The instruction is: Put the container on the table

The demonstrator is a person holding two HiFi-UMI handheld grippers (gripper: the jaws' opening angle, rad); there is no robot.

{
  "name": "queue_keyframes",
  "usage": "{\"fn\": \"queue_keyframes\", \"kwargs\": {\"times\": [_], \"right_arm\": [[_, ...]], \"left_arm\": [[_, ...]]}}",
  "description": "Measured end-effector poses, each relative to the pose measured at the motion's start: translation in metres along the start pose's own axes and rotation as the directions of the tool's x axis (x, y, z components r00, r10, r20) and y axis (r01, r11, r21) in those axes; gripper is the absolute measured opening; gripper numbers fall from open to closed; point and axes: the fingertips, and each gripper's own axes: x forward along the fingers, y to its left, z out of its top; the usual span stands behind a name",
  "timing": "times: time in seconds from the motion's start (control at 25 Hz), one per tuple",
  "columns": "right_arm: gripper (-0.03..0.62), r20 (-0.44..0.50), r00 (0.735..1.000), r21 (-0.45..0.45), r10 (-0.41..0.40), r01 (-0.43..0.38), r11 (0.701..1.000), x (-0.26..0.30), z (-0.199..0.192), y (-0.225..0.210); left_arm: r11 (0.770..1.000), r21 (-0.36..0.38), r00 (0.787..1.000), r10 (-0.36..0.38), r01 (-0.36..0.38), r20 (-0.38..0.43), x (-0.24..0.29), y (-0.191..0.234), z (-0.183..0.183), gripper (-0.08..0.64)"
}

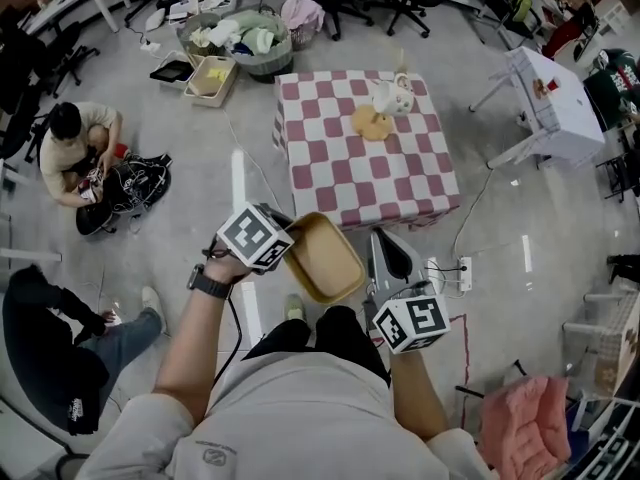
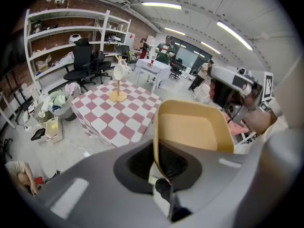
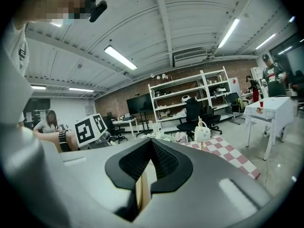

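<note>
A mug stand sits toward the far edge of the table. Just before the table's near edge is the container, with the left gripper on its left rim and the right gripper at its right. A basket lies behind the table's far left corner, a person sits well left of the table, and a second table stands to its right.

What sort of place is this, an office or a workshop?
Probably a lab-style workspace: metal shelving against a brick wall, rolling office chairs, and a checkered table standing alone on bare floor beside a power strip.
</note>
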Motion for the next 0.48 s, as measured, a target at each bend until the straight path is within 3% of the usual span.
{"fn": "queue_keyframes", "kwargs": {"times": [0.48], "right_arm": [[0.009, -0.035, 0.999, 0.044, 0.038, -0.037, 0.998, 0.068, -0.009, -0.063]], "left_arm": [[0.997, -0.069, 1.000, 0.021, -0.022, -0.014, 0.060, 0.051, 0.045, 0.017]]}}
